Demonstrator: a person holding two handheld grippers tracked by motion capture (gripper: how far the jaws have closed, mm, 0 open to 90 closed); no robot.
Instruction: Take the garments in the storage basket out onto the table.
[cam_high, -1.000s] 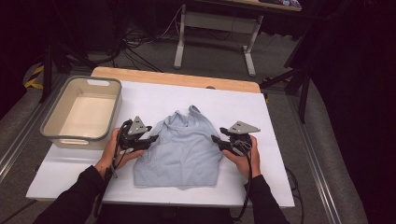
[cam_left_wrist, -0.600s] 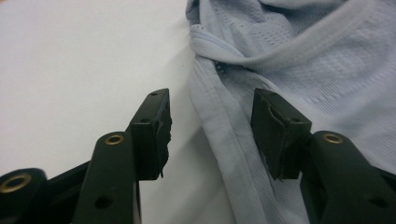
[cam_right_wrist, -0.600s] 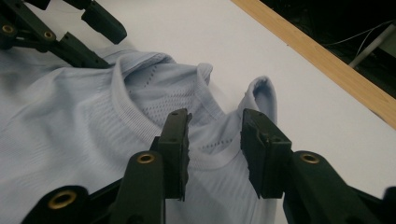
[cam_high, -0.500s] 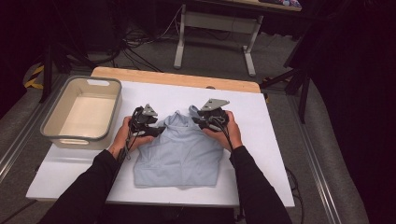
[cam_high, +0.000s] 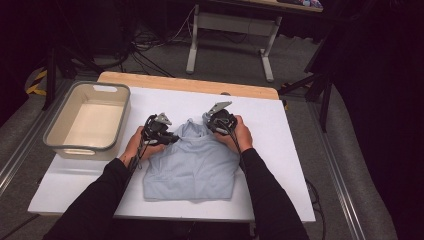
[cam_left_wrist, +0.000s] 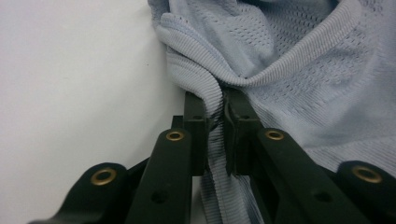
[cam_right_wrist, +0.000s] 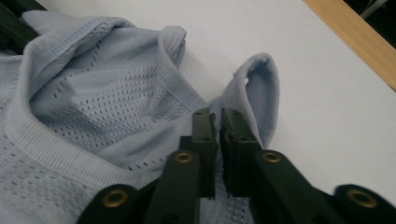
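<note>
The left gripper (cam_left_wrist: 215, 116) has just closed its two black jaws on a ribbed hem fold of the light blue knit shirt (cam_left_wrist: 299, 70); the fabric is pinched between the pads. The perforated shirt body spreads to the right. The white table surface (cam_left_wrist: 74, 84) lies bare to the left.

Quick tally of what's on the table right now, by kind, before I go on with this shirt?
Light blue shirt: 1
Beige bin: 1
Hand-held grippers, the left gripper and the right gripper, each clamped on the shirt's ribbed edge: 2
Total: 4
</note>
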